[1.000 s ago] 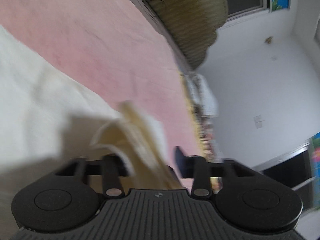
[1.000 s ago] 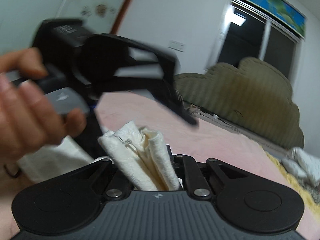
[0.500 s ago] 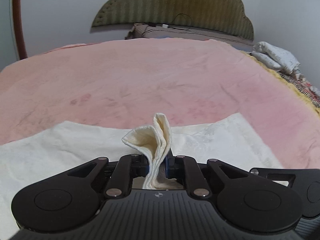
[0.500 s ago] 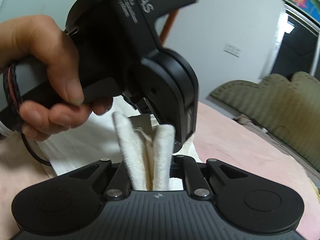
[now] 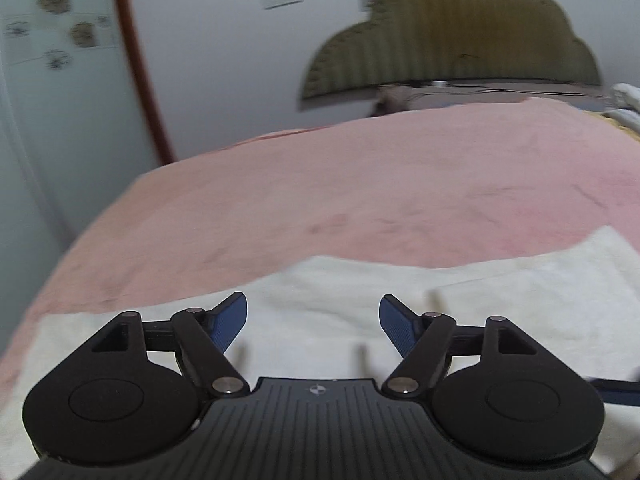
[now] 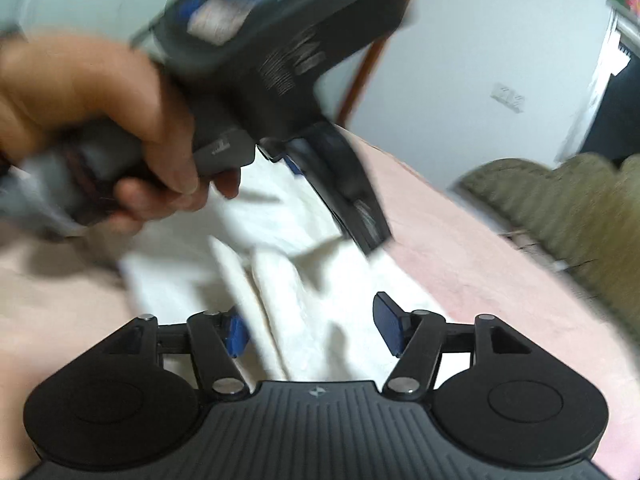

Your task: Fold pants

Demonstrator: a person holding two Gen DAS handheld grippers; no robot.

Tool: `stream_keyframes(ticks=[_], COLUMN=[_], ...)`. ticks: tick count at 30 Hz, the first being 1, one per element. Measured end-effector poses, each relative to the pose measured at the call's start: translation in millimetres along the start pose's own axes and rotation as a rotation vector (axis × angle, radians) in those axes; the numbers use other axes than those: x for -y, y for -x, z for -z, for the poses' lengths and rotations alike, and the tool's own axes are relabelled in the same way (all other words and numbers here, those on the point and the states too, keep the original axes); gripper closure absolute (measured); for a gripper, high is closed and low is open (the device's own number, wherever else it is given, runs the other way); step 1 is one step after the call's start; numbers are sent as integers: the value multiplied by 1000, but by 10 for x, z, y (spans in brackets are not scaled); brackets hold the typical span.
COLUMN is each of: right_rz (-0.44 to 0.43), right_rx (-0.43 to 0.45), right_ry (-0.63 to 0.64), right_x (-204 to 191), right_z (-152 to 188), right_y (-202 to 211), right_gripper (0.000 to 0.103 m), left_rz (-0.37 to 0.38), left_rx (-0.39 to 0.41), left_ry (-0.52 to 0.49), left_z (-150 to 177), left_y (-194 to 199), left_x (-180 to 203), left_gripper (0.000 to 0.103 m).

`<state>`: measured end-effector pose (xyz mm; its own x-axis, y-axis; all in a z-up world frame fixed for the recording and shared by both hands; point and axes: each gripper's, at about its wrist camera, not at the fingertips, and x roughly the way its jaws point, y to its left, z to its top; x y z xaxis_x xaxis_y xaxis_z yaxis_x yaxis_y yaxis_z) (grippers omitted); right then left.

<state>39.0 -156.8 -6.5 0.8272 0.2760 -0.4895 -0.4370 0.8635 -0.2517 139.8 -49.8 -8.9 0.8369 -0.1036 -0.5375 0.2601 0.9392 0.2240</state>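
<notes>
The cream-white pants (image 5: 500,300) lie flat and folded on the pink bedspread (image 5: 360,184), across the near part of the left wrist view. My left gripper (image 5: 313,322) is open and empty just above the cloth. In the right wrist view the pants (image 6: 304,280) lie below my right gripper (image 6: 308,330), which is open and empty. The left gripper's body and the hand (image 6: 100,120) holding it show blurred above the cloth there.
An olive padded headboard (image 5: 460,40) stands at the far end of the bed. A white wall with a brown door frame (image 5: 136,72) is at the left. White bundled cloth (image 5: 626,104) lies at the far right edge.
Both grippers were shut on bunched pant fabric; now both have opened and let it go. The cloth has dropped flat onto the bed. The left gripper is moving, blurred.
</notes>
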Motion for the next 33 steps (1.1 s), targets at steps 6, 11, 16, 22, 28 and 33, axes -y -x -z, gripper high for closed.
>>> stream_keyframes(ticks=[6,11,16,22,28,33], right_rz=[-36,47,61,32,82,127], right_rx=[102,-123,-30,2,-22,-62], right_ry=[-205,-332,-214,-29,33,117], right_x=[420,583,134,-355,-334,-369], right_z=[21,218,258,118,104,156], right_y=[352,-97,106,144,57,15], right_gripper=[41,41,41,42,50,68], left_rz=[-70,-71,43,54,-112,-22], left_rx=[-38,-109,-55,16,-83,-70], left_ry=[100,0,116,-25,-97,71], left_z=[167,508,286,79,159,163], left_y=[130,38,252,233,-158,111], left_x=[-420,-358,-454,29,206,-112], left_gripper=[14,7,9,8,12,10])
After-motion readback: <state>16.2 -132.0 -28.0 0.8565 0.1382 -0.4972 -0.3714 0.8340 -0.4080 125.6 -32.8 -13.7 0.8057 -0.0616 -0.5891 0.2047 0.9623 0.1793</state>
